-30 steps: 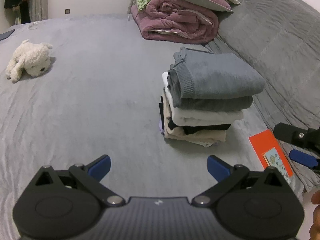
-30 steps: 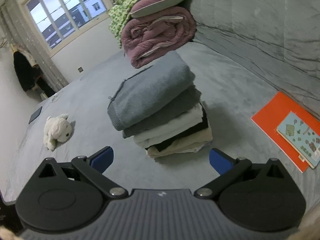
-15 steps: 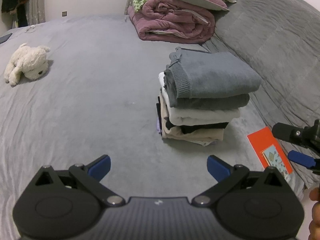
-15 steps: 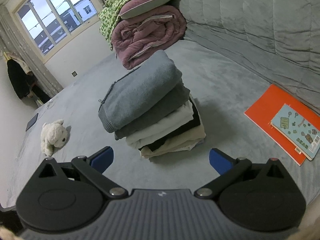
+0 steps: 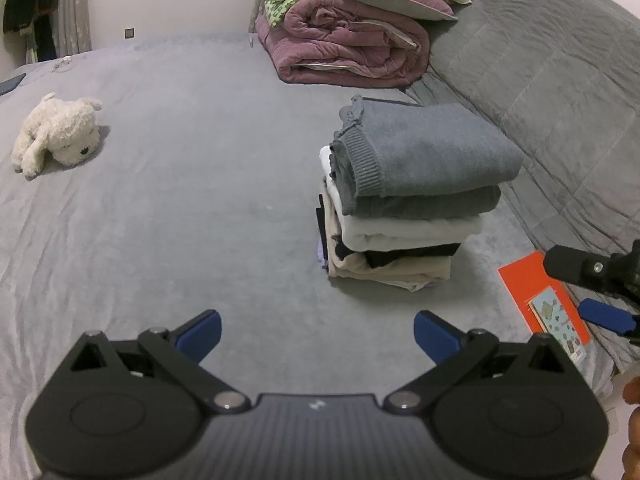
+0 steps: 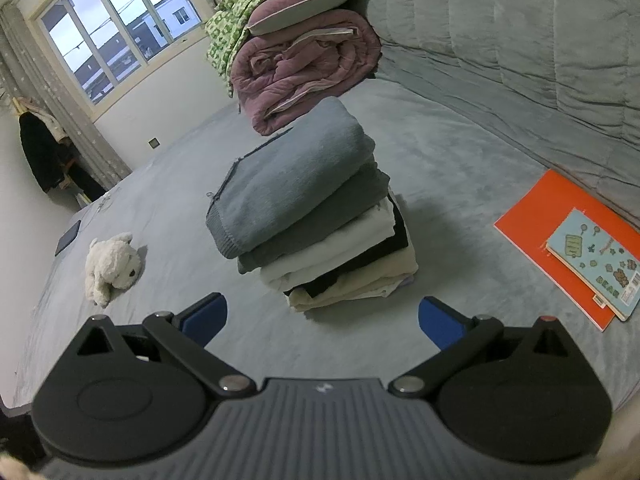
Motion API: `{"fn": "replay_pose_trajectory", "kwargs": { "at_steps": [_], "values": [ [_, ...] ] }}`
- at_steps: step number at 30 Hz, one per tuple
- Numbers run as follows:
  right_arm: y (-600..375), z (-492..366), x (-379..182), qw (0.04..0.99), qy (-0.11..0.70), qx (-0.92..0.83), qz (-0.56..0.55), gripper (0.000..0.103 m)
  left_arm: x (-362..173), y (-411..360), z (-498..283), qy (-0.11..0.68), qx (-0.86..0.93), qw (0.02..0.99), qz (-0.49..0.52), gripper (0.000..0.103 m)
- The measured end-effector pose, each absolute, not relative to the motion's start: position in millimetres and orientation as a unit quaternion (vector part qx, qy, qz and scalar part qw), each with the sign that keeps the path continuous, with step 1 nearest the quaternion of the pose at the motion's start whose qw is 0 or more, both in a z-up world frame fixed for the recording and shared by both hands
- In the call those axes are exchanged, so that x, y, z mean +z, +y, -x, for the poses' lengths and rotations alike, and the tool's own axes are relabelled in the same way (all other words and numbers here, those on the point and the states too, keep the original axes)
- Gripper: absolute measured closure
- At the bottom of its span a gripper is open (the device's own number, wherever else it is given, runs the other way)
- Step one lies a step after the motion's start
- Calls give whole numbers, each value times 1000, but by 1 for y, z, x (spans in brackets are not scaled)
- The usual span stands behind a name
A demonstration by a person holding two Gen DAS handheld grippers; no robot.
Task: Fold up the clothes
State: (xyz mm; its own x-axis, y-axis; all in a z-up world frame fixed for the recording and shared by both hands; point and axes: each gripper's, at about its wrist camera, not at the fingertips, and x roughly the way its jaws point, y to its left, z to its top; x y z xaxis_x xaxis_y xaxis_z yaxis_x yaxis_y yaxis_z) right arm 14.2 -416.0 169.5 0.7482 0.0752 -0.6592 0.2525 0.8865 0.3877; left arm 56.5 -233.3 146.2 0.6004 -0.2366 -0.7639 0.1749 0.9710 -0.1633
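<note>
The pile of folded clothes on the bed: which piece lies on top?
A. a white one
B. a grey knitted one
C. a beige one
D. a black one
B: the grey knitted piece tops the pile of folded clothes, with darker grey, white, black and beige layers under it.

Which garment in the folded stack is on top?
The light grey knit sweater, ribbed hem showing. It lies on a darker grey piece, then white, black and beige layers.

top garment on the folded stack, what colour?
Light grey knit, ribbed hem; clearest in the right wrist view.
</note>
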Motion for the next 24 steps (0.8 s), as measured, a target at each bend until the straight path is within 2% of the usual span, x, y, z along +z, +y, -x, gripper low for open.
{"fn": "replay_pose_trajectory", "kwargs": {
  "at_steps": [24],
  "values": [
    [-362, 49, 182, 934, 316, -47, -164, 0, 157, -207, 6, 383, -99, 918, -11, 1]
  ]
}}
